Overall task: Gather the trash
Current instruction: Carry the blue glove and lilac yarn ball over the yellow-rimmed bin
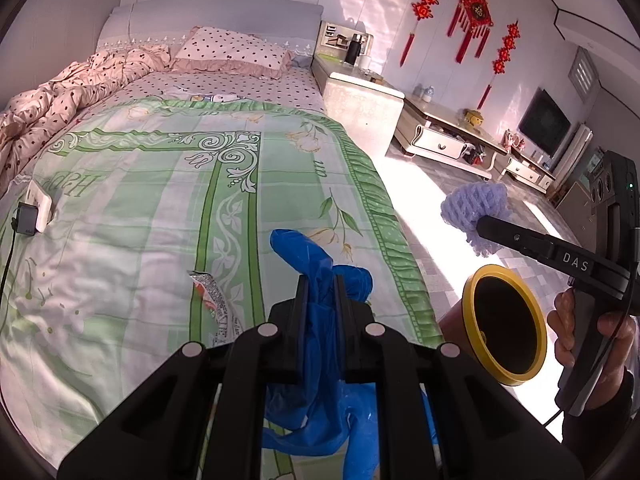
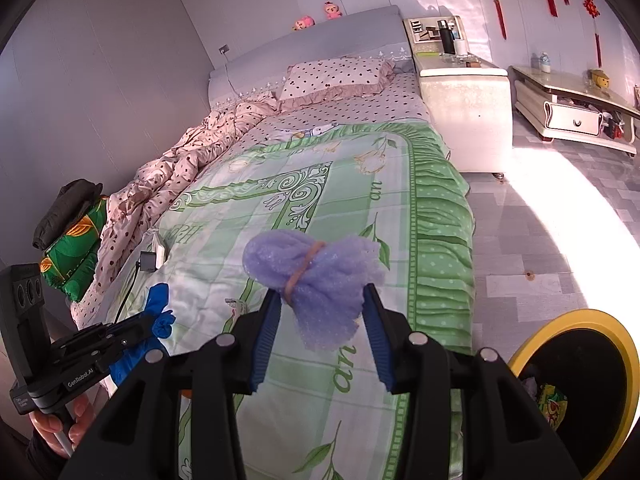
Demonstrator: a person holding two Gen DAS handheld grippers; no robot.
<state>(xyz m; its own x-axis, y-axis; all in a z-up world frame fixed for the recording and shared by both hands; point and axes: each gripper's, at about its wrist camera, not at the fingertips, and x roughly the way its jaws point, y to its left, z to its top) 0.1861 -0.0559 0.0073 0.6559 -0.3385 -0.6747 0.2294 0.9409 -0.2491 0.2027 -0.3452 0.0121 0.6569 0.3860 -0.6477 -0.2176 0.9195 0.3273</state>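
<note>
Green floral bedspread beside sunlit tiled floor

L gripper: jaws pinched tight on blue glove, pointing fwd and down. Seen from R cam at lower left, bare hand wrapped round its handle. R gripper: jaws part-open, clamped on purple foam net, angled down too. R hand gripping handle, dark sleeve at wrist.
</note>
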